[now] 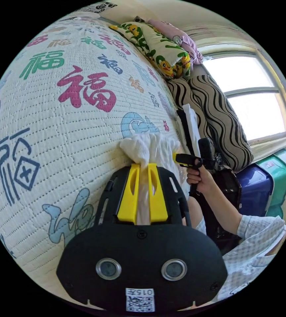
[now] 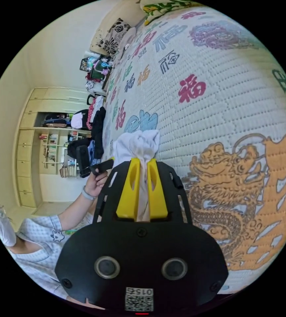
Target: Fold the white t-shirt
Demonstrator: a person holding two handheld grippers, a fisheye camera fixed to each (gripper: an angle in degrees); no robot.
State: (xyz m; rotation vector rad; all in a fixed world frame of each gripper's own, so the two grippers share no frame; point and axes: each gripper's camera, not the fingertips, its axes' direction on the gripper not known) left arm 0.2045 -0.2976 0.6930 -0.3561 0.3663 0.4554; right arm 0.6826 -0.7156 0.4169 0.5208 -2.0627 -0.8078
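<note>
L gripper [image 1: 142,171] jaws pinch bunched white t-shirt [image 1: 149,148] just above quilted bed cover [image 1: 67,132]; R gripper [image 2: 140,166] also clamped on t-shirt cloth; person's hand [image 1: 197,176] near striped pillow [image 1: 222,122].

A home bedroom: a bed under a quilted coverlet [image 1: 83,109] printed with characters, pillows [image 1: 159,49] piled beside a bright window [image 1: 255,95], cream built-in wardrobes [image 2: 34,132] with cluttered open shelves.
</note>
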